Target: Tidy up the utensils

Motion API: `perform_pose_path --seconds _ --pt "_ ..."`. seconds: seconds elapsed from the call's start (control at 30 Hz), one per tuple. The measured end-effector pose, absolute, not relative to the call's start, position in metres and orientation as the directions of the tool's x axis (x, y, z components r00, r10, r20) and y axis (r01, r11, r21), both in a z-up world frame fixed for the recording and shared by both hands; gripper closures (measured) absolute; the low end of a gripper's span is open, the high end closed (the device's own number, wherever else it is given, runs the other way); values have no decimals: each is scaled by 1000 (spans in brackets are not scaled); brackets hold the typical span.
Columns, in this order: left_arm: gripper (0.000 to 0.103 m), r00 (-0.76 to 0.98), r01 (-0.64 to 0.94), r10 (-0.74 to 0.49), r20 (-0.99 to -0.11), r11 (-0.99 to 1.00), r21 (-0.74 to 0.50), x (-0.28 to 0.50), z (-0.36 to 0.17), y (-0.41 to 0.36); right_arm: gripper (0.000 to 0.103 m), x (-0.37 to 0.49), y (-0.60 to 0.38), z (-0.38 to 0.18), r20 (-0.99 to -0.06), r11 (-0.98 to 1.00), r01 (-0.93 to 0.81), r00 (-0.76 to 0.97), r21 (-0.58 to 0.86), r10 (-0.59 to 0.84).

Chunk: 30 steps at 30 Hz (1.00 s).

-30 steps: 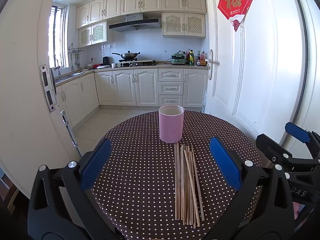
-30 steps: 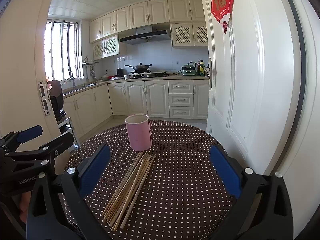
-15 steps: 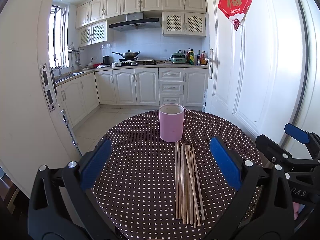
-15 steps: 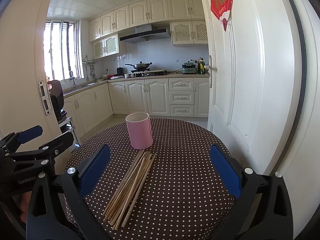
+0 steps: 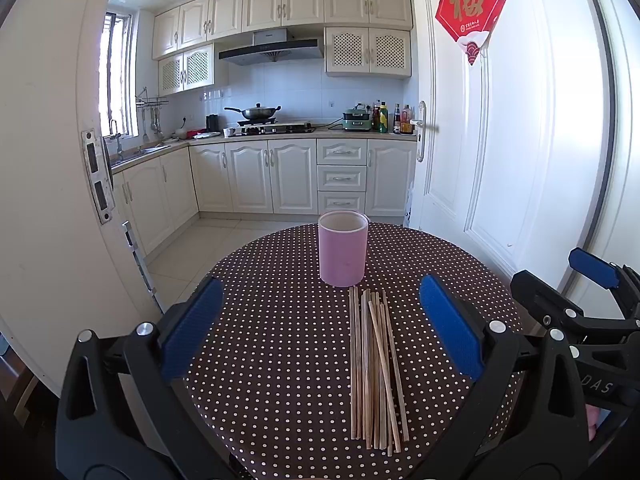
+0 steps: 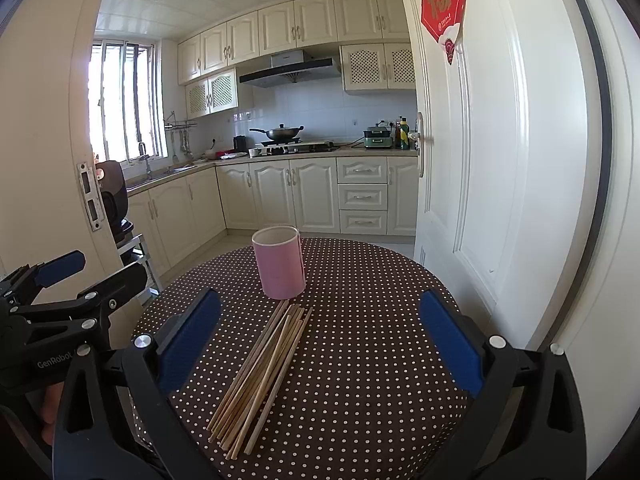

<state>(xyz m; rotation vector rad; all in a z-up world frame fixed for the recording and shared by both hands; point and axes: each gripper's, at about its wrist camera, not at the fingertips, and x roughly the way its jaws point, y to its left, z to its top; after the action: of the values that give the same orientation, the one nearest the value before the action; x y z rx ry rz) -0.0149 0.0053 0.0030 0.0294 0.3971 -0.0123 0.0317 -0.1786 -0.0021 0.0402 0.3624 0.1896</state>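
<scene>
A pile of several wooden chopsticks [image 5: 374,368] lies flat on a round brown polka-dot table [image 5: 280,340]. A pink cup [image 5: 343,253] stands upright just beyond their far ends, and looks empty. In the right wrist view the chopsticks [image 6: 262,372] run diagonally toward the cup [image 6: 279,262]. My left gripper [image 5: 320,328] is open and empty, above the table's near edge, left of the chopsticks. My right gripper [image 6: 320,334] is open and empty, held near the table's near side. Each gripper shows at the edge of the other's view.
A white door [image 5: 500,140] stands close to the table's right side. A white door frame [image 5: 48,200] is on the left. Kitchen cabinets [image 5: 280,176] and a tiled floor [image 5: 192,248] lie beyond the table.
Both views have risen or tilted very slightly. The chopsticks and cup have not moved, and both grippers stay open.
</scene>
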Motion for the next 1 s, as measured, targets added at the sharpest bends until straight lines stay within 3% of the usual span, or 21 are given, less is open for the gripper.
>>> perform_pose_path --seconds 0.6,1.0 --pt "6 904 20 -12 -427 1000 15 -4 -2 8 7 41 -177 -6 -388 982 -171 902 78 188" --pt "6 860 10 -9 -510 1000 -1 12 -20 11 7 57 -176 -22 -474 982 -158 860 101 187"
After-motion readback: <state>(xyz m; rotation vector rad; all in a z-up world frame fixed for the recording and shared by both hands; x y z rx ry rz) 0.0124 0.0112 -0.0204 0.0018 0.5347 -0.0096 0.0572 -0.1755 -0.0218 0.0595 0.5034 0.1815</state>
